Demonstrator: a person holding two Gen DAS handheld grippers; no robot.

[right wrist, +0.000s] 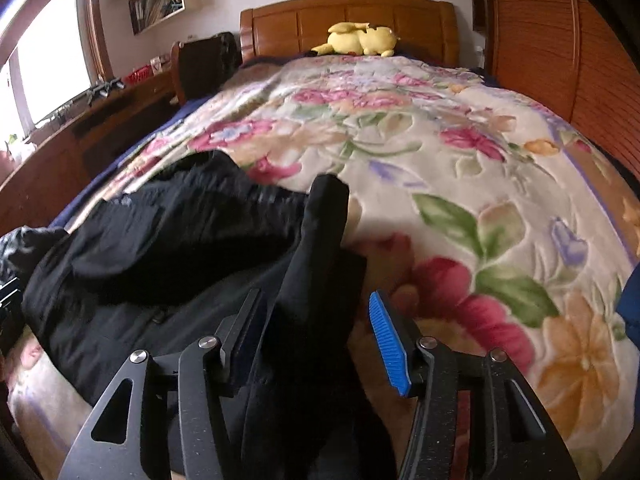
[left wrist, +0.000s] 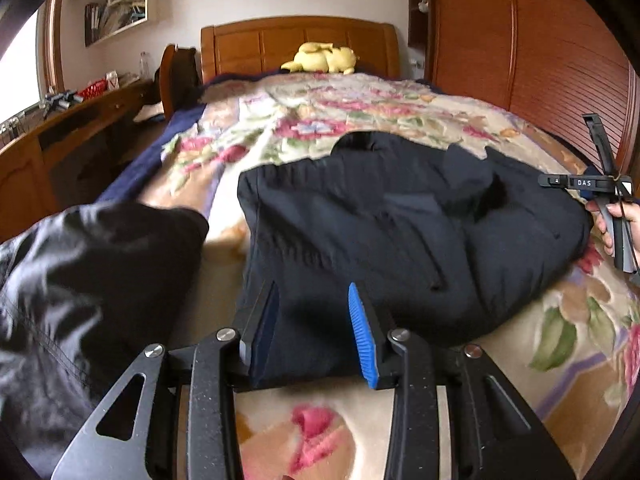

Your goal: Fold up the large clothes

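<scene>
A large black jacket [left wrist: 400,236] lies partly folded on the floral bedspread [left wrist: 320,128]. My left gripper [left wrist: 316,334] is open, its blue-padded fingers set either side of the jacket's near edge. The right gripper shows at the far right of the left wrist view [left wrist: 612,208], at the jacket's right edge. In the right wrist view the jacket [right wrist: 180,248] spreads to the left, and a fold of it lies between the open fingers of my right gripper [right wrist: 320,344], close to the left finger.
A shiny black sleeve or second garment [left wrist: 80,280] hangs at the near left. A yellow plush toy [left wrist: 322,58] rests by the wooden headboard [left wrist: 300,42]. A wooden desk [left wrist: 72,120] runs along the left, a wardrobe [left wrist: 540,40] along the right.
</scene>
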